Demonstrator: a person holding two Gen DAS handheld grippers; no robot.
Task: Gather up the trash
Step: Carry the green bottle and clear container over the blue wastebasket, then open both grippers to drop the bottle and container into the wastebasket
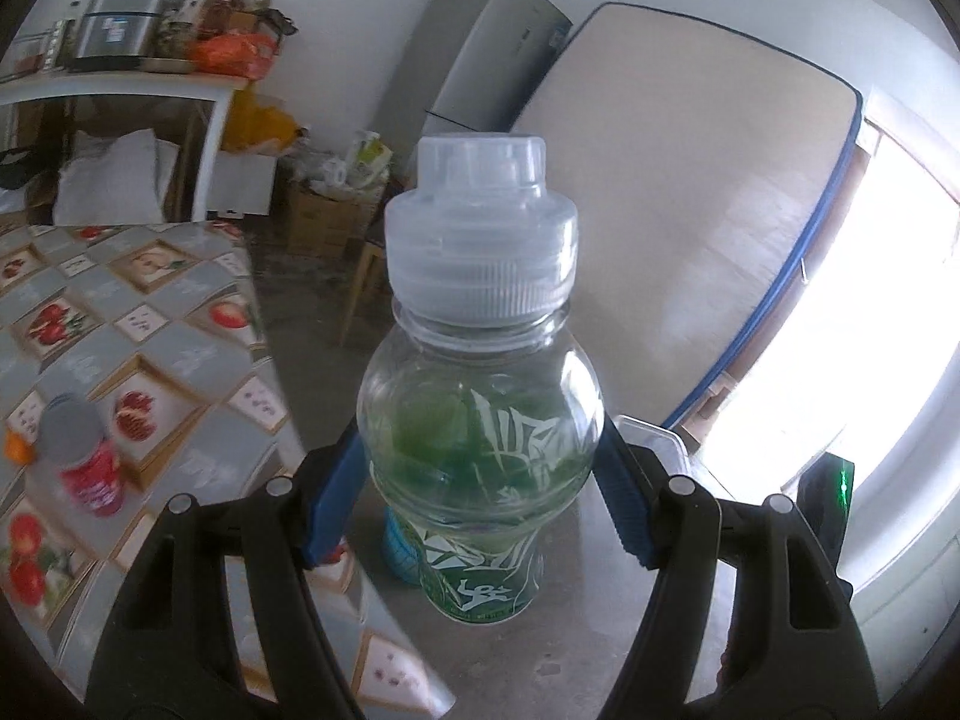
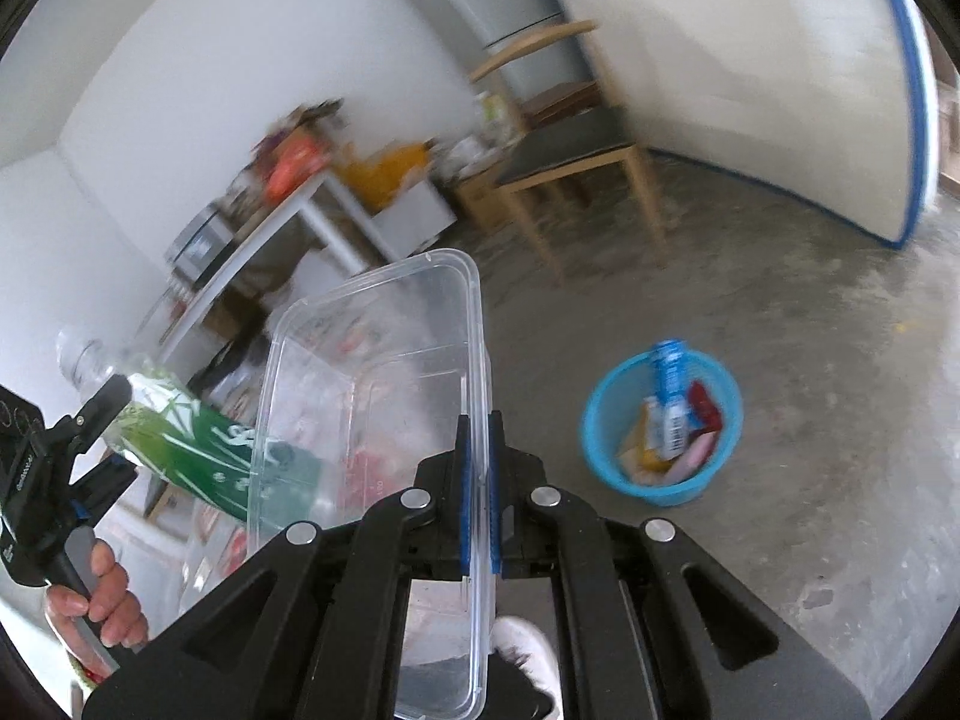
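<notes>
My left gripper (image 1: 480, 480) is shut on a clear plastic bottle (image 1: 480, 408) with a green label and a translucent cap, held upright off the table's edge; the same bottle (image 2: 180, 438) shows at the left of the right wrist view, with a hand (image 2: 99, 594) on the gripper's handle. My right gripper (image 2: 478, 480) is shut on the rim of an empty clear plastic container (image 2: 372, 372), pinching one wall between its blue pads. A blue bin (image 2: 663, 420) stands on the concrete floor to the right, holding a blue can and several wrappers. Part of the bin (image 1: 399, 546) peeks out behind the bottle.
A table with a fruit-patterned cloth (image 1: 138, 324) lies at the left, with a red can (image 1: 84, 462) on it. A wooden chair (image 2: 576, 150) stands beyond the bin. A white shelf with clutter (image 1: 120, 84), a fridge (image 1: 480, 54) and a leaning mattress (image 1: 690, 192) line the wall.
</notes>
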